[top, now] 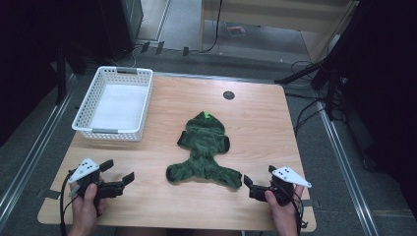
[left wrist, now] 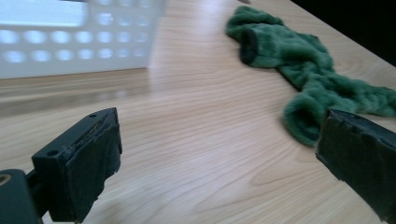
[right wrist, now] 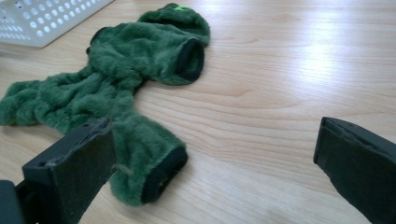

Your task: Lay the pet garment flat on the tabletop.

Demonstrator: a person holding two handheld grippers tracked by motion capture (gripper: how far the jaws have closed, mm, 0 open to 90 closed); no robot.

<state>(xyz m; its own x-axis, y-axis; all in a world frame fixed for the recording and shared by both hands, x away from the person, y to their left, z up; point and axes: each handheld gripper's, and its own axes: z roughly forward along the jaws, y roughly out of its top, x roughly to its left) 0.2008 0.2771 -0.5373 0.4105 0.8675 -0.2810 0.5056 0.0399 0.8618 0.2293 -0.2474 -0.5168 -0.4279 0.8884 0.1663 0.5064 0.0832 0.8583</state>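
A fuzzy green garment (top: pixel 204 150) with short sleeves and a hood lies flat in the middle of the wooden table (top: pixel 260 123). My left gripper (top: pixel 119 170) sits near the front left, a hand's width from the garment's lower left leg, jaws wide apart and empty. In the left gripper view the gripper (left wrist: pixel 219 135) points over bare wood, with the garment (left wrist: pixel 308 70) ahead to the right. My right gripper (top: pixel 259 175) is at the front right, open and empty, close beside the right leg. In the right gripper view the gripper (right wrist: pixel 215 140) has a black-lined cuff of the garment (right wrist: pixel 126 70) by its left jaw.
An empty white perforated basket (top: pixel 86 115) stands at the table's back left, also seen as the basket (left wrist: pixel 79 51) in the left gripper view and the basket (right wrist: pixel 42 18) in the right gripper view. A round black grommet (top: pixel 228 95) sits near the far edge. Floor rails run along both sides.
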